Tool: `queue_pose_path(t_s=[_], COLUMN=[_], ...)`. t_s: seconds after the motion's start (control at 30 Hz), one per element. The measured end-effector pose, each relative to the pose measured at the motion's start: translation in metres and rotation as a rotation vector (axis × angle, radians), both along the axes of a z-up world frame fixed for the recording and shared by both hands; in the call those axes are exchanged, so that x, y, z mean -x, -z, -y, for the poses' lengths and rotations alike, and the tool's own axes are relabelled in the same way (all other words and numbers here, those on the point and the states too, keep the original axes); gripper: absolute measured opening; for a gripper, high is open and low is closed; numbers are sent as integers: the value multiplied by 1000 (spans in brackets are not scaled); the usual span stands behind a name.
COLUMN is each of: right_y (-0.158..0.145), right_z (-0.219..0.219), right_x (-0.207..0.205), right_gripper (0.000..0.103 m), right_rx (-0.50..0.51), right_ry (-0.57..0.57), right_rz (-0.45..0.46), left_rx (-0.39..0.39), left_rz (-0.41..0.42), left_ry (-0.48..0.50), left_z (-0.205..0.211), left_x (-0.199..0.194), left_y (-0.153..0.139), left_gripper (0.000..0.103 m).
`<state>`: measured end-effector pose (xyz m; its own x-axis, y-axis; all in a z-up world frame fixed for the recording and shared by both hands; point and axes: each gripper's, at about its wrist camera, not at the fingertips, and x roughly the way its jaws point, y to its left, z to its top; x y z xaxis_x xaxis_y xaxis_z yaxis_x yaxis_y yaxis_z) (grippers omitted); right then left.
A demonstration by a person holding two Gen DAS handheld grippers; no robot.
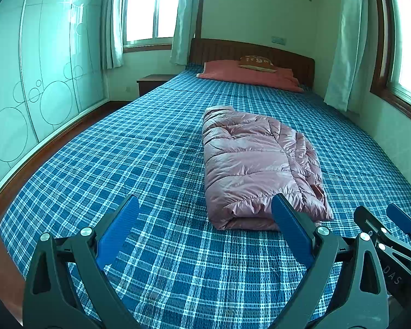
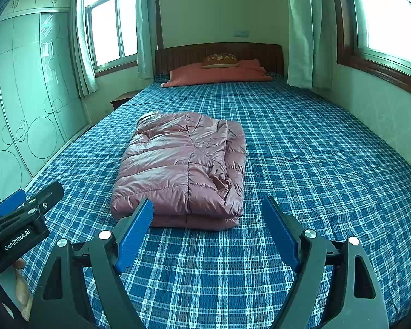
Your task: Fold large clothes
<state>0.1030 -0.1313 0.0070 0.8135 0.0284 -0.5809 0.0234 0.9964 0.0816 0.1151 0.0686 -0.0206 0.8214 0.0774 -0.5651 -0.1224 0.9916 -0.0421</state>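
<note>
Pink puffy jacket (image 2: 182, 170) lies folded mid-bed (image 2: 315, 164), near both claws. Likely light, soft, slick, springy; best pinched at thick near folded edge. Left claw (image 1: 205, 205), right claw (image 2: 207, 208) spread, empty.

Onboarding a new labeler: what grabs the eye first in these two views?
The pink puffer jacket, folded into a bundle, lies mid-bed on the blue plaid sheet. Both grippers, left and right, hang open just short of it, holding nothing. An orange pillow sits at the headboard.
</note>
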Motion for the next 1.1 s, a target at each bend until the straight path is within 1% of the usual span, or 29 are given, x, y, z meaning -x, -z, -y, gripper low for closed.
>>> queue_pose_path(t_s=[0.2,0.37,0.4,0.43,0.57,0.7,0.83,0.9,0.97,1.1], right_y=[0,1,1,2,2,4,7,9,10,16], right_z=[0,1,2,2,2,3,3,5,9,34], right_x=[1,1,1,1,1,-1,-2,-3,-5,-6], right_gripper=[80,80,80,80,80,80,80,80,80,80], right_rx=[1,0,-1,-2,-3,-4,-5,-4,-4,-6], right_ry=[1,5,6,6,8,7,7,7,12,60], right_rz=[3,1,0,0,-2,-6,-11,-14,-22,-23], left_rx=[-5,-17,-15,-12,-7,-19,-19,-25,-31,-10], left_rz=[-13,10,10,10,15,21,8,8,8,-52], left_ry=[-6,-9,-4,-1,13,-2,23,29,10,-5], left_z=[0,1,1,1,1,2,4,4,-1,-19], left_x=[-1,1,0,0,0,0,-3,-6,-9,-28], left_y=[1,-2,-3,-3,-3,-1,1,5,10,31], left_gripper=[97,97,101,101,101,101,101,101,101,101])
